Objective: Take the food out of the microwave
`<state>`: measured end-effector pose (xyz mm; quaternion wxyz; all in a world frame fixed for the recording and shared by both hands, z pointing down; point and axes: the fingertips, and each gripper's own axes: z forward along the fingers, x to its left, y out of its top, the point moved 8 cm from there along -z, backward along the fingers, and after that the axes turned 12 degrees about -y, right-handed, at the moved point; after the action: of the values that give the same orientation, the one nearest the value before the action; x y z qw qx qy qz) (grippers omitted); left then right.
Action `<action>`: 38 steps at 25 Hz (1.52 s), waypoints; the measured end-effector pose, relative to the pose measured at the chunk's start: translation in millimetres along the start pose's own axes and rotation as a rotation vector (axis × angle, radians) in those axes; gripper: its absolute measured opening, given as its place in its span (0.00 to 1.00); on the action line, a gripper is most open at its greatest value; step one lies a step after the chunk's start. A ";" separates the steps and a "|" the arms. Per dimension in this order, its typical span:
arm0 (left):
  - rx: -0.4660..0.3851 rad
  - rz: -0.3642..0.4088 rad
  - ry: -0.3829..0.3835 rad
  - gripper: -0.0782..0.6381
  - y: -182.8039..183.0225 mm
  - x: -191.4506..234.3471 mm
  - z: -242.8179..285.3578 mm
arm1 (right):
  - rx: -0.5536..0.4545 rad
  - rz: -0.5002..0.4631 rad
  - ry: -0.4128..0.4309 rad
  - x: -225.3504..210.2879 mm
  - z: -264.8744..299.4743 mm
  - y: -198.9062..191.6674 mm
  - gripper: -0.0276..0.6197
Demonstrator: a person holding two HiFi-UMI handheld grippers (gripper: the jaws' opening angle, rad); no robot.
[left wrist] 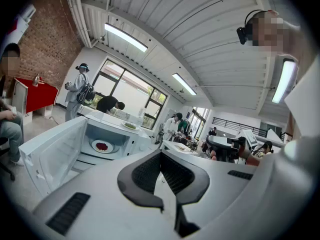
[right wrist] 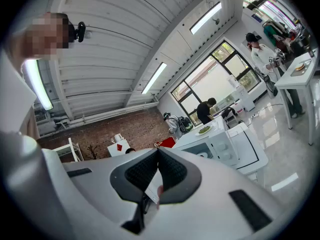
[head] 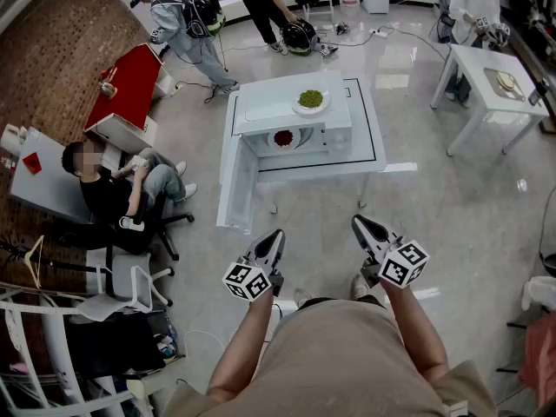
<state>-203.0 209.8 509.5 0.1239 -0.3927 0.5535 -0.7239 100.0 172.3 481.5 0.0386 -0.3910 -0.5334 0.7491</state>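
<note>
Inside the boxy white microwave [head: 261,111] on the white tabletop [head: 365,120] sits the round white plate of red food [head: 284,137], straight ahead of both grippers and well apart from them. The left gripper [head: 276,233] lines up with the microwave's open cavity more nearly than the right gripper [head: 358,221]. Both have their jaws pressed together on nothing.

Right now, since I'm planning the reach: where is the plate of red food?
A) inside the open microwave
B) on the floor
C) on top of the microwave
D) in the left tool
A: the plate of red food sits inside the microwave, its door open; the top plate holds green food.
</note>
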 end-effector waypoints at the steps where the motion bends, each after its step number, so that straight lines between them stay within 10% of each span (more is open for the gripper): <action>1: -0.003 0.001 0.001 0.12 -0.1 -2.5 2.1 | 0.001 -0.001 0.004 -1.7 -1.4 1.1 0.06; 28: -0.061 -0.005 0.132 0.12 -25.5 -79.5 57.0 | 0.056 0.051 0.185 -74.3 -32.8 32.4 0.22; 38: -0.077 -0.044 0.147 0.12 -13.0 -20.1 55.7 | 0.105 -0.015 0.166 -71.2 23.7 21.4 0.22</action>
<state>-147.1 187.6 516.9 0.0518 -0.3550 0.5797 -0.7316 142.1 111.1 505.5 0.1086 -0.4454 -0.4912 0.7407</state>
